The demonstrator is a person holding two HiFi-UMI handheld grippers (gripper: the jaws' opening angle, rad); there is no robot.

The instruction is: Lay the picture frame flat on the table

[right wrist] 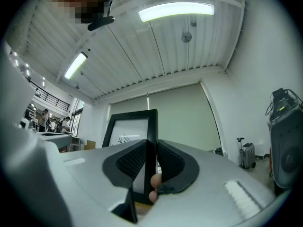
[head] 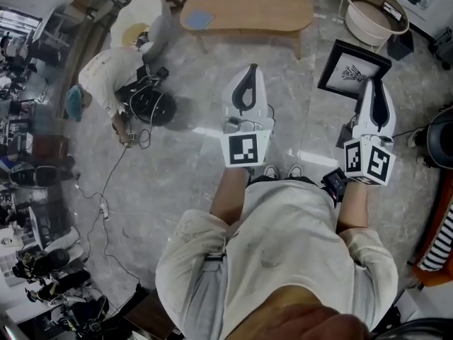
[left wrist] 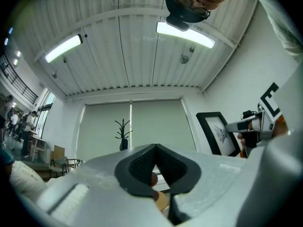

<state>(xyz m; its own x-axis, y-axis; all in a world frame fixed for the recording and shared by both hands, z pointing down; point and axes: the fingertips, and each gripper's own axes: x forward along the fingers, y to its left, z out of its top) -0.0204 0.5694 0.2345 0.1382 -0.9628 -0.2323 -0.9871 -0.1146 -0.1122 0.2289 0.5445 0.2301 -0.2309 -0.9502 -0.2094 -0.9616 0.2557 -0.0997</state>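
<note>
looking down in the head view, the right gripper (head: 373, 94) holds the picture frame (head: 352, 68) up in the air, likely to carry it to the wooden counter (head: 248, 9), still well apart ahead. i count one frame, one counter and two grippers.

left gripper view: the left gripper (left wrist: 156, 148) has its jaws pressed together on nothing, so it is just waiting.

right gripper view: the jaws pinch the frame's black side edge, keeping it upright.

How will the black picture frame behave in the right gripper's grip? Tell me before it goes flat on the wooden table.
Probably stiff: the picture frame looks straight though the right gripper pinches only one edge. Likely light for its size, being thin. Gripped at one side, it may pivot or slip between the pads, so lower it gently.
</note>
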